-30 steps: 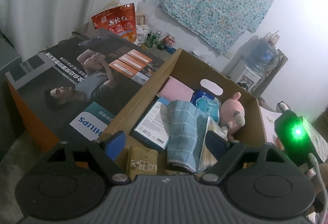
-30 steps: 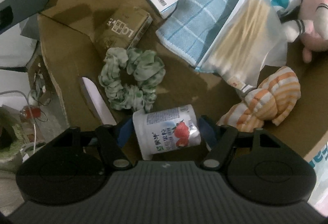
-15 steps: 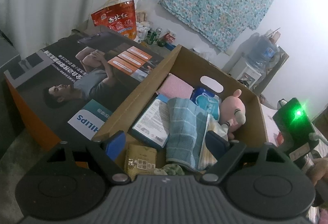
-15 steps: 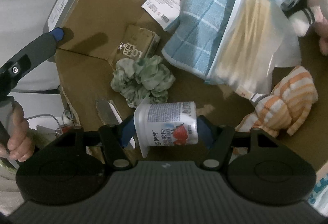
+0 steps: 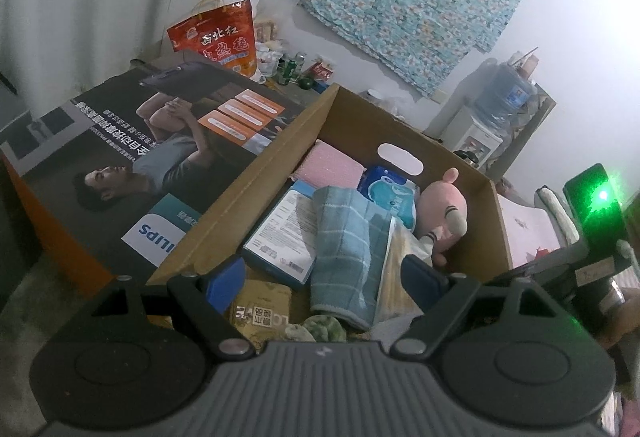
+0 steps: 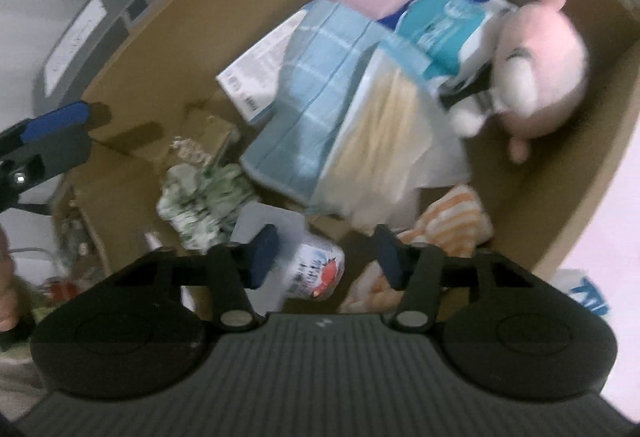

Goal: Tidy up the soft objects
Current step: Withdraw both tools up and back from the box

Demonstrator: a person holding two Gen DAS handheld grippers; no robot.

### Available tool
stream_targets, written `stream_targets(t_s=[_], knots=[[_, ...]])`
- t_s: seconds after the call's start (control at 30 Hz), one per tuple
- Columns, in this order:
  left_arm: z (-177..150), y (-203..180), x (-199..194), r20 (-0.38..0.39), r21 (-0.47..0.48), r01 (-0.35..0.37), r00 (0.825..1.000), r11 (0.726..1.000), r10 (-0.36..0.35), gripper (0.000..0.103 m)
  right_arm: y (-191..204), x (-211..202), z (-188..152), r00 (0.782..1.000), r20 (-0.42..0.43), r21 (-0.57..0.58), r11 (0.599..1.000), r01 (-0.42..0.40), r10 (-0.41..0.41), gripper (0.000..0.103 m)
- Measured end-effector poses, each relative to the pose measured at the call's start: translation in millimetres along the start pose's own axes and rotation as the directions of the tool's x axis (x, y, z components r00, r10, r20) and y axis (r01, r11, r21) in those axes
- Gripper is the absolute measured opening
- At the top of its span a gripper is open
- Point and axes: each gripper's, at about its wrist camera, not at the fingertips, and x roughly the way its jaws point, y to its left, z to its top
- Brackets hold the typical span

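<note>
An open cardboard box (image 5: 460,165) holds a pink plush toy (image 5: 444,213), a blue checked towel (image 5: 348,237), a green scrunchie (image 6: 200,201), an orange striped cloth (image 6: 452,221), a pink pad (image 5: 328,167) and a blue wipes pack (image 5: 390,193). My right gripper (image 6: 326,257) is over the box's near corner, jaws open, with a white yogurt cup (image 6: 308,269) lying loose and tilted between them. My left gripper (image 5: 324,277) is open and empty at the box's near edge.
A large Philips box (image 5: 140,157) lies left of the cardboard box. A flat blue-and-white carton (image 5: 288,233) and a brown carton (image 5: 260,309) lie inside the box. A red bag (image 5: 216,37) and a water dispenser (image 5: 492,117) stand by the wall.
The right gripper lifted and tipped toward the far side of the box, and its jaws opened off the yogurt cup. The left gripper drew back slightly.
</note>
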Motion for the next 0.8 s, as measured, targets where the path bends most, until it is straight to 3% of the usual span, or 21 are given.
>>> stream_targets(t_s=[0.1,0.33,0.5,0.6,0.8], knots=[[0,0,-1,0.004,0.001,-0.001,1.000,1.000,0.001,0.086,3,-2,-2,1.000,0.023,-0.003,1.000,-0.002,0.002,0.040],[3,0,-9,0.015,0.020,0.001,1.000,1.000,-0.002,0.086,13,6,0,0.998,0.059,0.022,0.999,-0.031,0.030,0.040],[3,-3,-18,0.013,0.049,0.017,1.000,0.999,-0.018,0.091,3,-14,-9,0.979,0.187,0.128,0.986,-0.110,0.085,0.042],[2,-5,-25,0.020,0.077,0.027,0.999,0.997,-0.028,0.095,-2,-40,-32,0.941,0.318,0.168,0.970,-0.174,0.113,0.046],[-5,-16,-39,0.052,0.190,0.064,0.996,0.980,-0.075,0.103,6,-80,-103,0.834,0.550,0.224,0.953,-0.203,0.048,0.078]])
